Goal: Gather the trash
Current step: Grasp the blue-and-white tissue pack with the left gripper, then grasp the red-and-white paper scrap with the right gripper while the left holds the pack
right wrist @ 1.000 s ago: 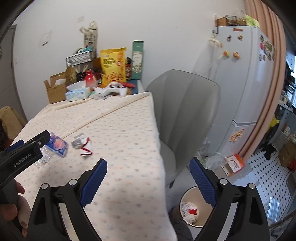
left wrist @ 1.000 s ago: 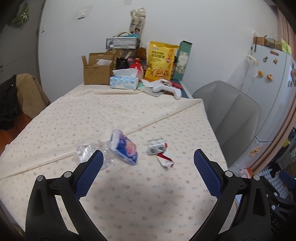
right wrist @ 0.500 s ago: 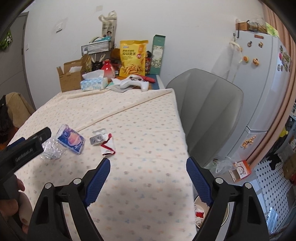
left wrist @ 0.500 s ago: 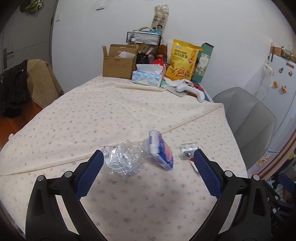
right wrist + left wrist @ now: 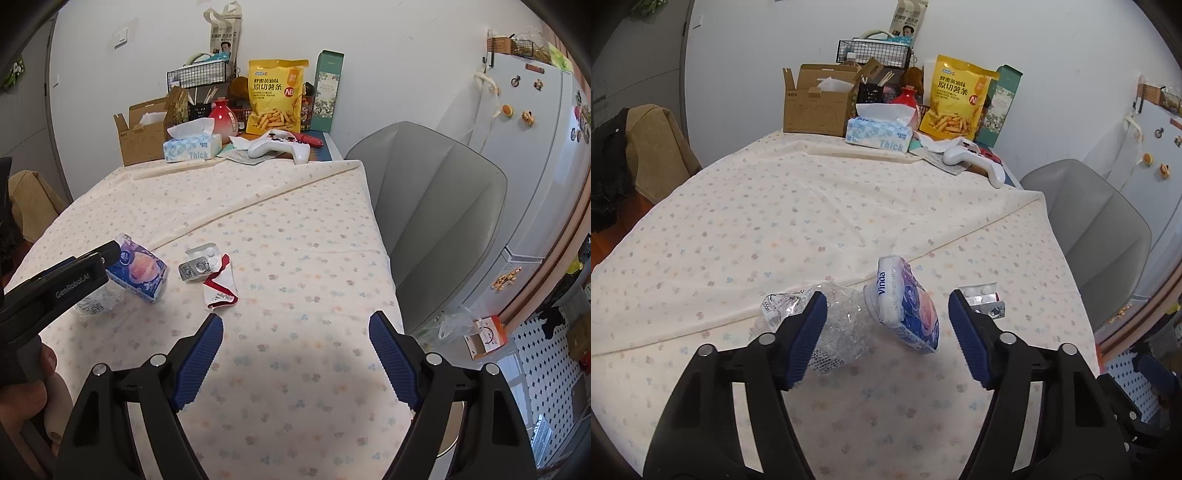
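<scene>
Both wide-spread: left gripper (image 5: pixel 886 317) around tissue pack (image 5: pixel 908 306), right gripper (image 5: pixel 295 347) just short of torn wrapper (image 5: pixel 219 286).

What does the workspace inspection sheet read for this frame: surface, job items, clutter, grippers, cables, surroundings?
Surface: table under cream floral tablecloth, creased.
Job's things: crushed clear plastic bottle touching blue-and-pink tissue pack; white pill blister pack; torn red-and-white wrapper.
Clutter: cardboard box, blue tissue box, yellow snack bag, white game controller at far edge.
Grippers: left gripper open around bottle and pack; right gripper open, empty.
Cables: nothing seen.
Surroundings: grey chair, white fridge.
</scene>
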`<state>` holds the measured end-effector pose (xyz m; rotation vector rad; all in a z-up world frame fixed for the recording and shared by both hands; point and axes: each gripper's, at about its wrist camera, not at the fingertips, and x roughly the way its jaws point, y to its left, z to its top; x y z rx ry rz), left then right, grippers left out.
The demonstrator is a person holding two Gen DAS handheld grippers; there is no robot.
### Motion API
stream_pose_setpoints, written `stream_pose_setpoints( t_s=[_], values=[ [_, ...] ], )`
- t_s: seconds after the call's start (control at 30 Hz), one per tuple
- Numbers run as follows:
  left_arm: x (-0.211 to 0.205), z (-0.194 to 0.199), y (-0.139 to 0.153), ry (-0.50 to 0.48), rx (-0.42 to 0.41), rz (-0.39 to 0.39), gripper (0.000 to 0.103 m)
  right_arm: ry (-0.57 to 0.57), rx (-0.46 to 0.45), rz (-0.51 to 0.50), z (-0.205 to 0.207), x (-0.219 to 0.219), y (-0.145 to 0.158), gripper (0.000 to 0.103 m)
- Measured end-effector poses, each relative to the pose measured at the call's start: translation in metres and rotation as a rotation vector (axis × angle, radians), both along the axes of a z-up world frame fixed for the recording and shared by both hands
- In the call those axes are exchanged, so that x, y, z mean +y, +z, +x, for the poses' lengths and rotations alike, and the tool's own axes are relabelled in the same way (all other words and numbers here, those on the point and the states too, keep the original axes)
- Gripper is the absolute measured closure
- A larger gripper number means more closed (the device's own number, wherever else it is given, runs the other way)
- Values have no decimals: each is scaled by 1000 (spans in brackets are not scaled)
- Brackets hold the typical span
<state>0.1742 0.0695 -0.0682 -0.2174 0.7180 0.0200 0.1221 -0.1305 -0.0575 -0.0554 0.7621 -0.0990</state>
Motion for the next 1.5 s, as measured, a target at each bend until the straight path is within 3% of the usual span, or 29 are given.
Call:
stream_pose_setpoints(
  t_s=[0.07, 0.13, 0.23, 0.53, 0.97, 1.07, 1.17, 1.5],
  values=[
    [0, 4, -4, 4, 10, -2, 43, 1, 7, 2, 4, 0, -3, 24],
    [0, 8, -7, 10, 23, -1, 70, 2, 13, 4, 8, 0, -6, 24],
    [2, 12, -12, 14, 36, -13, 89, 6, 24, 9, 12, 2, -11, 25],
    [-7, 15, -17, 11, 24, 40, 91, 54, 55, 26, 30, 14, -25, 28],
    [5, 26, -37, 28, 70, 41, 92, 121, 118, 54, 58, 37, -48, 46],
    [8, 28, -39, 33, 74, 39, 92, 135, 130, 61, 62, 43, -52, 56],
    [9, 29, -39, 34, 73, 37, 92, 156, 166, 78, 68, 45, -60, 89],
    [-1, 17, -23, 14, 32, 40, 93, 120, 111, 63, 52, 30, -41, 90]
  ],
)
